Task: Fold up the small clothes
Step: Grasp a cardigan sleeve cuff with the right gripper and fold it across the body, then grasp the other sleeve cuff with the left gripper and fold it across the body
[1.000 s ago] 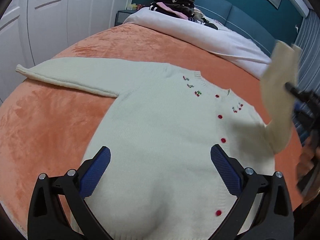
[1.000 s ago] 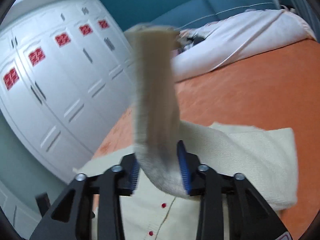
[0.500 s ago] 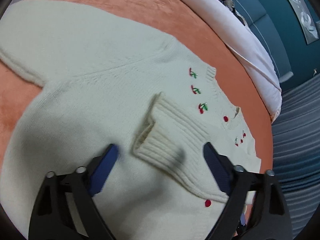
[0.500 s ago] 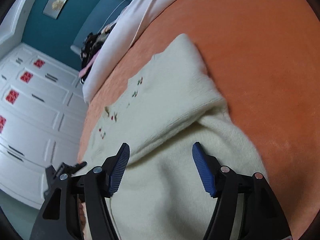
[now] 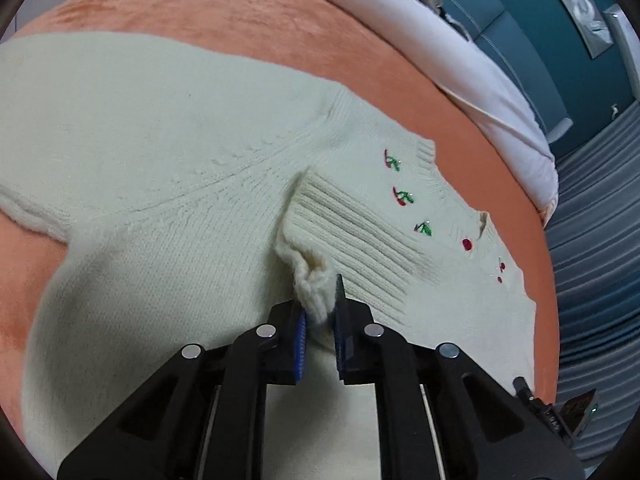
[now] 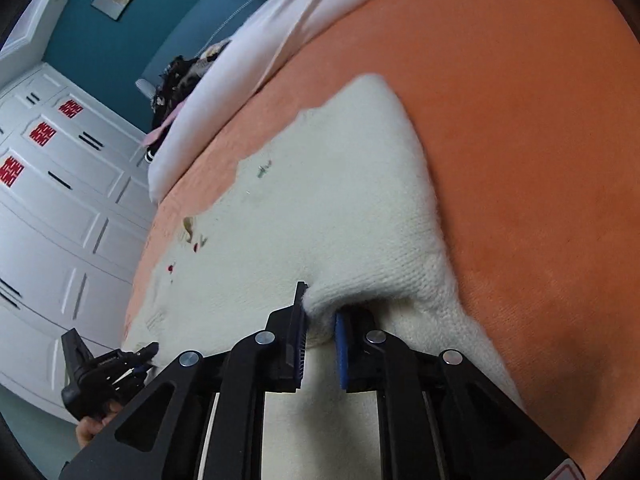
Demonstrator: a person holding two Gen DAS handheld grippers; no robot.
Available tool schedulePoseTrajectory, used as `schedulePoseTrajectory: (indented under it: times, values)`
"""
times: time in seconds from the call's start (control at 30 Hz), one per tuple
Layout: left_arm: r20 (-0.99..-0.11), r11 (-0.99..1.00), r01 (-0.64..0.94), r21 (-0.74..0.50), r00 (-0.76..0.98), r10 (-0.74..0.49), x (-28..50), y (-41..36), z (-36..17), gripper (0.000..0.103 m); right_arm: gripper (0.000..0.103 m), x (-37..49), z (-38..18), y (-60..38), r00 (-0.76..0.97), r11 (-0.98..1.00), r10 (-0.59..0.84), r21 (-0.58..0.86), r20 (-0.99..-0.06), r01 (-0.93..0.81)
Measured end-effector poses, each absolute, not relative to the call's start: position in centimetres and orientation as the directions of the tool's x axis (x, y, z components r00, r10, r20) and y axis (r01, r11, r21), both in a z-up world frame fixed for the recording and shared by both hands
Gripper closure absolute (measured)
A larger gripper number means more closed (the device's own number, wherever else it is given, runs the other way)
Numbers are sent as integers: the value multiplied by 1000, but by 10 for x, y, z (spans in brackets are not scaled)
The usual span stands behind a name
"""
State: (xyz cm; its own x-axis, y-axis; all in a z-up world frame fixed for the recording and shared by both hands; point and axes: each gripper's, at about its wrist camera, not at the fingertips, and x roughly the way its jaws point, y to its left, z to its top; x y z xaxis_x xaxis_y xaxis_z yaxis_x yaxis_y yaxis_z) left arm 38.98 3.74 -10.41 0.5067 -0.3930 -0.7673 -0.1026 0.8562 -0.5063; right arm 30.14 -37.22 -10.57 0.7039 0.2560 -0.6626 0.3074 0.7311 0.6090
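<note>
A small cream knit cardigan (image 5: 168,184) with red buttons and cherry embroidery lies flat on an orange blanket (image 5: 224,20). One sleeve is folded across its chest, its ribbed cuff (image 5: 360,236) lying by the neckline. My left gripper (image 5: 320,312) is shut on the corner of that cuff. In the right wrist view the cardigan (image 6: 320,208) shows from the other side; my right gripper (image 6: 320,316) is shut on the folded sleeve near the shoulder. The other sleeve stretches out to the left in the left wrist view.
A white duvet (image 5: 460,64) lies across the bed behind the cardigan, with a pile of dark clothes (image 6: 176,76) on it. White wardrobe doors (image 6: 52,208) stand to one side. The left gripper also shows at the lower left of the right wrist view (image 6: 104,372).
The right gripper laid the lifted sleeve across the cardigan's chest and opened. Since half a second ago, both grippers have closed: the left on the cuff, the right on the sleeve fold.
</note>
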Motion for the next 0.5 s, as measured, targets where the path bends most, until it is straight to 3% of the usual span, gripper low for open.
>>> schedulePoseTrajectory:
  times: [0.03,0.13,0.2,0.23,0.27,0.3,0.37,0.5]
  values:
    - [-765,857,-100,-505,511,-391,390,37,-105,91,92,301,-99,-371,725,746,240,601,-646,288]
    - [-734,802,-140,-580,518,-440,389,49,-107,89,92,310,-117,-370,655,770,227,544,-721,333]
    - [-707,759,-183,-625,545,-451,382,71,-98,81,79,308,-99,-364,654,789,191,511,-732,341]
    - [-698,757,-199,-622,578,-422,377,86,-91,76,79,298,-92,-361,650,809,164,479,-742,342]
    - [-691,761,-217,-612,615,-380,368,107,-83,61,77,290,-80,-352,651,832,135,442,-747,335]
    - [-686,762,-245,-600,648,-332,361,128,-75,48,69,279,-72,-344,649,851,120,414,-752,323]
    - [-694,755,-342,-560,691,-202,346,184,-68,39,55,257,-62,-324,637,878,98,369,-764,306]
    - [-743,633,-588,-504,668,29,333,312,-73,37,50,195,-67,-286,592,911,132,332,-795,244]
